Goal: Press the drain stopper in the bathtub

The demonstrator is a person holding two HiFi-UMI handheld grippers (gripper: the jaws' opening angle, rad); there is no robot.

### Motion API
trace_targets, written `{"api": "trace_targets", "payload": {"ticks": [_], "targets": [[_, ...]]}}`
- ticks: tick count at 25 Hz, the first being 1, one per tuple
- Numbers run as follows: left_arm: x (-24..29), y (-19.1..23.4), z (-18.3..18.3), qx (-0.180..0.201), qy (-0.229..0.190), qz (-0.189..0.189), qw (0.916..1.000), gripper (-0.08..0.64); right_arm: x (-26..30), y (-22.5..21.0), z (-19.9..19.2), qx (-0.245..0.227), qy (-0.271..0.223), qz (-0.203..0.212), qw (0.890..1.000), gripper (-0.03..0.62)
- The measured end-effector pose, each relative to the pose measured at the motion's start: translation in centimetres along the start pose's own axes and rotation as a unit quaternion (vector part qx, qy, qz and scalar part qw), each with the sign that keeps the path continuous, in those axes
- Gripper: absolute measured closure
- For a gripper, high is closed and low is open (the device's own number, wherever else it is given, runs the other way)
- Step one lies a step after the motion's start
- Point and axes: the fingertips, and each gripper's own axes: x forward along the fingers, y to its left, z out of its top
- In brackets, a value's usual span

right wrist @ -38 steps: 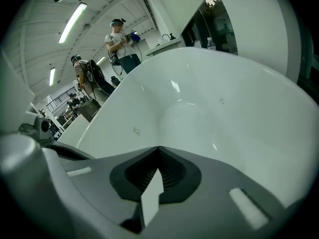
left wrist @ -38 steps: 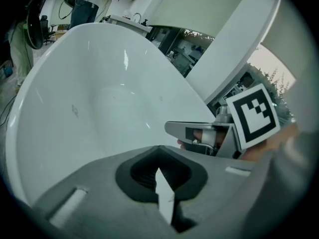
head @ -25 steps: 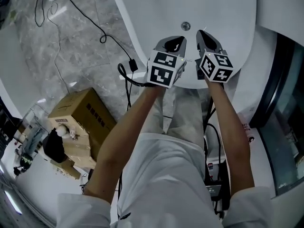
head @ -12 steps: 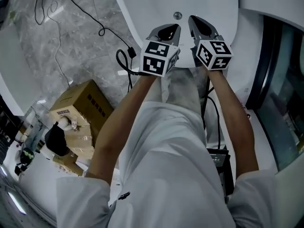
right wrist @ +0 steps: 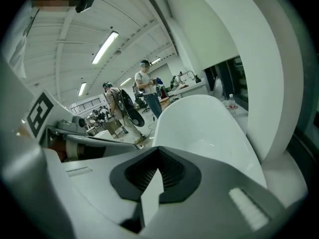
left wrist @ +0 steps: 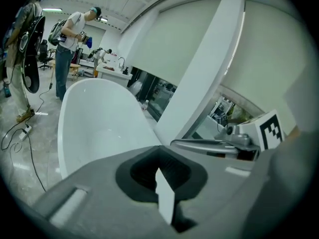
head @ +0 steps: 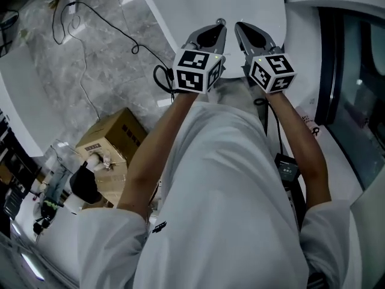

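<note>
The white bathtub (head: 228, 5) lies at the top of the head view, just ahead of both grippers. My left gripper (head: 218, 27) and right gripper (head: 239, 27) are held side by side over its near rim, each shut with nothing between the jaws. A small round metal piece (head: 221, 21), possibly the drain stopper, shows at the left gripper's tip, too small to tell. In the left gripper view the left gripper (left wrist: 164, 183) looks level over the tub (left wrist: 99, 123). The right gripper (right wrist: 152, 183) looks along the tub (right wrist: 204, 128) the same way.
A cardboard box (head: 114, 140) stands on the grey marble floor at the left, with black cables (head: 90, 17) trailing across it. A dark glass panel (head: 355, 71) runs along the right. A black device (head: 287, 170) lies near my right leg. People (left wrist: 70, 49) stand far off.
Both grippers have risen toward the top of the head view, still side by side and shut. The small metal piece in the tub has gone from ahead of the tips to right at them.
</note>
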Motion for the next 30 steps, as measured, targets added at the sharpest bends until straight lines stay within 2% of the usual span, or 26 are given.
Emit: {"api": "trace_targets", "payload": {"ticks": [3, 7, 10, 15, 24, 30], "targets": [[-1.8, -0.9, 2.3, 0.017, -0.013, 0.0, 0.9998, 0.563, -1.7, 1.6, 2.9, -0.003, -0.027, 0.007, 1.0, 0.591], [-3.6, -2.1, 4.6, 0.022, -0.026, 0.008, 0.9994, 0.562, -3.7, 2.6, 6.5, -0.011, -0.052, 0.018, 0.998, 0.591], [-4.9, -3.8, 6.0, 0.03, -0.041, 0.002, 0.9987, 0.561, -5.5, 2.9, 9.2, -0.022, -0.077, 0.022, 0.997, 0.591], [-7.7, -6.8, 8.7, 0.049, -0.074, -0.01, 0.996, 0.561, -8.3, 3.7, 11.9, -0.016, -0.108, 0.02, 0.994, 0.591], [-12.4, -11.2, 13.0, 0.068, -0.135, -0.014, 0.9883, 0.562, -13.9, 7.8, 14.4, -0.041, -0.142, 0.038, 0.988, 0.593], [-14.5, -13.0, 12.3, 0.088, -0.139, -0.015, 0.9862, 0.562, -16.1, 10.2, 14.0, -0.044, -0.148, 0.039, 0.987, 0.594]]}}
